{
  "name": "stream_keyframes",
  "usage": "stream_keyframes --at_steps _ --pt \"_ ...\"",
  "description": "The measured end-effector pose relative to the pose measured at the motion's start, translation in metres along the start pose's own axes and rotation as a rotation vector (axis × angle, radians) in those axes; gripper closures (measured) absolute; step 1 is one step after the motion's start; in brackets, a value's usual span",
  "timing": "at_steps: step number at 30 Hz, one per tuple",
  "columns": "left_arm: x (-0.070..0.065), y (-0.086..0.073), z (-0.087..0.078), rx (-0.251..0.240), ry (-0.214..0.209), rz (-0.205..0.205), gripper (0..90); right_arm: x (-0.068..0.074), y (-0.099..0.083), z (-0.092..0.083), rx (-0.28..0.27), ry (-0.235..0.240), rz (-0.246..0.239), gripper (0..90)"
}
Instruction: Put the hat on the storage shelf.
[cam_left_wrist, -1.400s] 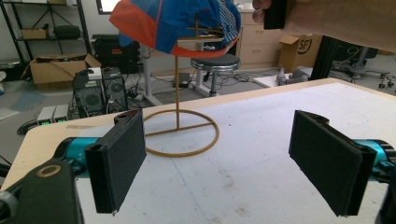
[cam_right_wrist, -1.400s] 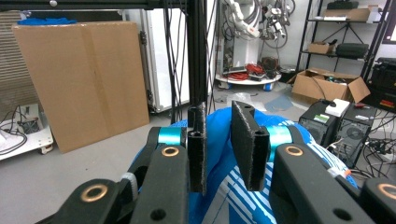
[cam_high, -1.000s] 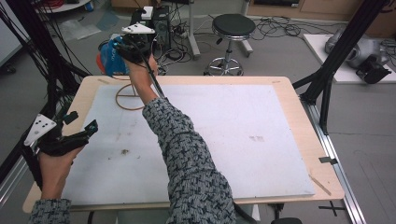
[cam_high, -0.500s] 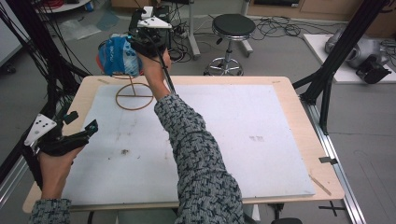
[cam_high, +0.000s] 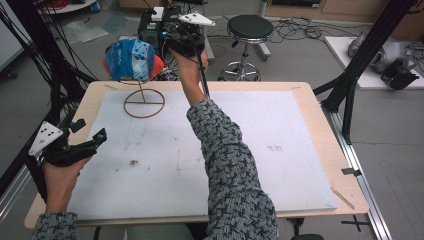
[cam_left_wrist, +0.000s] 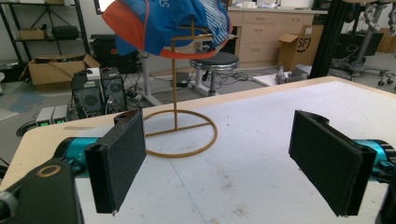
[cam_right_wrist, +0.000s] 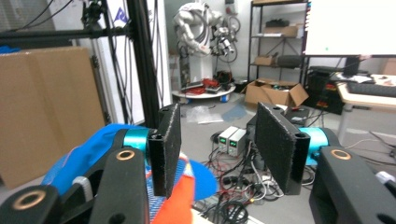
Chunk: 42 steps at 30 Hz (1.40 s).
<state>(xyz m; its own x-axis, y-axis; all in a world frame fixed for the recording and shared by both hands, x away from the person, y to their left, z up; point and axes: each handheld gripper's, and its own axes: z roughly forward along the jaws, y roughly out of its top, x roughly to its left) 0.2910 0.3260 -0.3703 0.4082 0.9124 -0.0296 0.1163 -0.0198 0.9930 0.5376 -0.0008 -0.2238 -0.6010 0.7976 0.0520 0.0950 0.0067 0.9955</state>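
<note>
Near the table's far left corner, a blue and orange cap sits on top of a thin wire stand, whose ring base rests on the white mat covering the table. The right claw is raised beyond the far edge, just beside the cap's right side at crown height; the right gripper view shows its pads spread apart with nothing between them, the cap's fabric lying below and to one side. The left claw hovers over the near left part of the table, well apart from the stand, its jaws also spread wide and empty.

The cap looks light and soft, so its crown would likely crumple under a squeeze and give little to pull against. The orange brim is probably the stiffer part and the surer place to pinch, or else a fold of cloth at the crown's edge. The stand appears slender and light too; a sideways tug could tip it, so lifting the cap straight up off the post seems the safer line.
</note>
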Motion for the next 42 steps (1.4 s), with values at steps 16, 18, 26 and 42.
stream_keyframes --at_steps 16,18,26,42 --pt "0.000 -0.003 0.002 0.015 0.003 0.002 19.0 -0.063 0.003 -0.064 -0.045 -0.143 0.021 41.6" --pt "0.000 -0.003 0.002 0.019 0.002 0.006 19.0 -0.073 0.002 -0.075 -0.037 -0.159 0.029 39.5" --pt "0.000 -0.004 0.002 0.026 0.002 0.010 19.0 -0.102 -0.007 -0.116 -0.033 -0.236 0.050 30.6" --pt "-0.007 -0.005 0.005 0.037 -0.006 0.023 19.0 -0.144 -0.031 -0.204 -0.021 -0.372 0.047 12.5"
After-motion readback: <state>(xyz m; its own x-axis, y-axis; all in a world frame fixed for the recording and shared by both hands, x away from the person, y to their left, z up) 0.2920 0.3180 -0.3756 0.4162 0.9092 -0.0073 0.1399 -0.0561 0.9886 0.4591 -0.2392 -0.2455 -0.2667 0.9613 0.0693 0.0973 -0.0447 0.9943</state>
